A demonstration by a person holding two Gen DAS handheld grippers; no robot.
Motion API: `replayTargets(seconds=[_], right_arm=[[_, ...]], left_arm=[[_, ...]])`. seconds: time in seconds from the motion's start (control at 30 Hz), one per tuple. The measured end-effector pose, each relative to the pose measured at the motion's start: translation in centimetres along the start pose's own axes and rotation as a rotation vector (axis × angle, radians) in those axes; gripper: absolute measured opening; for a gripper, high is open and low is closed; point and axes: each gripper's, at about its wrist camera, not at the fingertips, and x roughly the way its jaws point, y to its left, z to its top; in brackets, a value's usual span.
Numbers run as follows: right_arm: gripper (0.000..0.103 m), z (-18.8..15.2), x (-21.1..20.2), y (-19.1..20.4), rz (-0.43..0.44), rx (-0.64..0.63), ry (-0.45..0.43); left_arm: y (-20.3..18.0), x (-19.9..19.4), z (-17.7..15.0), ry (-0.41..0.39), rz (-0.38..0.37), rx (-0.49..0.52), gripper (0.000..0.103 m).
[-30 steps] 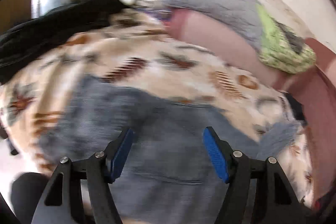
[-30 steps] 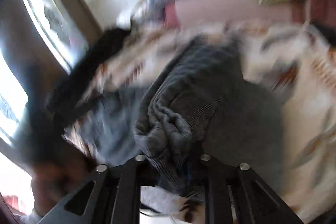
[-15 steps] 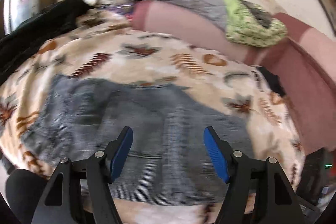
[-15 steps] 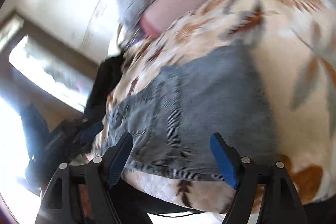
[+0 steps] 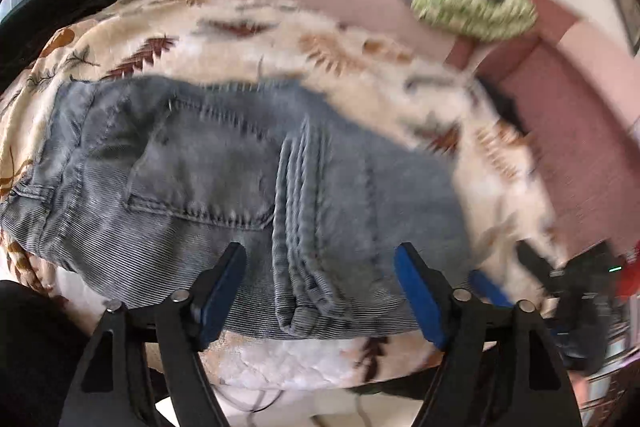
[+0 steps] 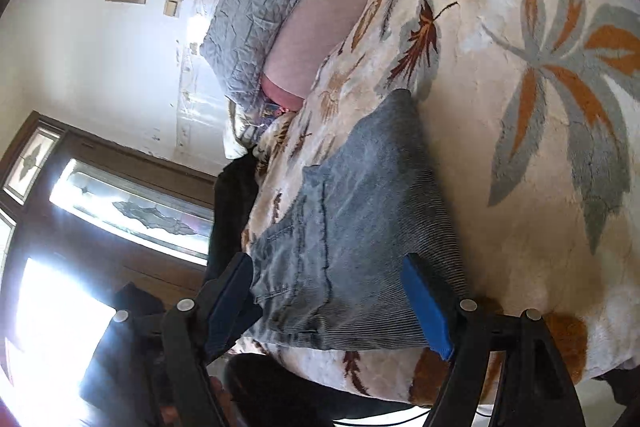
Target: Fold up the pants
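Looking down, you had the pants [image 5: 248, 187] folded small on the leafy bed blanket [image 5: 360, 67], at 12 o'clock from both tongs. Your left tongs [image 5: 320, 291] were opening, holding nothing. Your right tongs [image 6: 332, 307] stood wide, empty. Little seemed left.

Left gripper [image 5: 320, 291]: two black angular fingers of open, triangulated frame, each with round silver screws at its joints and a flat blue pad [image 5: 416, 295] on its inner face. Right gripper [image 6: 332, 303]: identical build, black struts with silver screw heads, and blue pads [image 6: 426, 311] lining the jaws. Both sets of struts widen toward the camera.
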Motion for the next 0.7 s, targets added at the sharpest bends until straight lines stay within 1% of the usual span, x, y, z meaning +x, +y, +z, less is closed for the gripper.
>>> replayTargets(seconds=[0.03,0.07,0.13,0.17,0.2,0.23,0.3,0.37,0.4,0.43,0.47,0.5,0.53,0.57,0.6,0.63,0.7], right_arm=[[0.079,0.0,-0.1,0.2,0.013,0.000,-0.001],[0.079,0.0,-0.1,0.4,0.022,-0.005,-0.001],[0.079,-0.1,0.2,0.7,0.030,-0.014,0.001],[0.079,-0.1,0.2,0.8,0.034,-0.015,0.006],[0.079,-0.1,0.3,0.7,0.036,-0.015,0.010],[0.079,-0.2,0.3,0.8,0.035,-0.017,0.012],[0.079,-0.2,0.1,0.7,0.032,-0.017,0.008],[0.079,-0.1,-0.1,0.5,0.032,-0.009,-0.001],[0.079,-0.1,-0.1,0.4,0.032,-0.006,-0.003],[0.079,-0.1,-0.2,0.4,0.031,-0.004,-0.005],[0.079,-0.1,-0.1,0.4,0.030,-0.006,-0.004],[0.079,-0.1,0.0,0.4,0.027,-0.009,-0.001],[0.079,-0.2,0.1,0.5,0.021,-0.014,0.006],[0.079,-0.3,0.2,0.5,0.018,-0.016,0.013],[0.079,-0.3,0.4,0.5,0.013,-0.018,0.021],[0.079,-0.4,0.6,0.4,0.009,-0.017,0.025],[0.079,-0.5,0.8,0.2,0.003,-0.011,0.033]], left_arm=[[0.5,-0.3,0.0,0.006,-0.027,-0.035,0.083],[1.1,-0.2,0.0,0.025,-0.072,-0.092,0.083],[2.3,1.1,-0.3,0.096,-0.155,-0.193,0.083],[2.4,1.8,-0.7,0.132,-0.168,-0.233,0.083],[2.7,2.3,-0.8,0.149,-0.178,-0.259,0.083],[2.8,2.8,-0.9,0.158,-0.187,-0.275,0.083],[2.5,3.1,-1.1,0.171,-0.179,-0.286,0.083],[2.0,3.0,-1.4,0.168,-0.191,-0.270,0.083],[1.7,3.1,-1.3,0.175,-0.186,-0.269,0.080],[1.5,3.2,-1.2,0.176,-0.170,-0.257,0.059],[1.2,3.3,-1.1,0.179,-0.138,-0.221,0.043],[0.8,3.6,-0.9,0.190,-0.099,-0.181,0.024],[0.5,3.6,-0.8,0.193,-0.084,-0.162,0.024],[0.3,3.4,-0.7,0.183,-0.077,-0.150,0.023],[-0.2,3.0,-0.5,0.164,-0.054,-0.115,0.021],[-1.2,2.3,-0.1,0.125,-0.025,-0.055,0.019],[-3.2,0.7,0.4,0.026,0.034,0.075,0.019]])
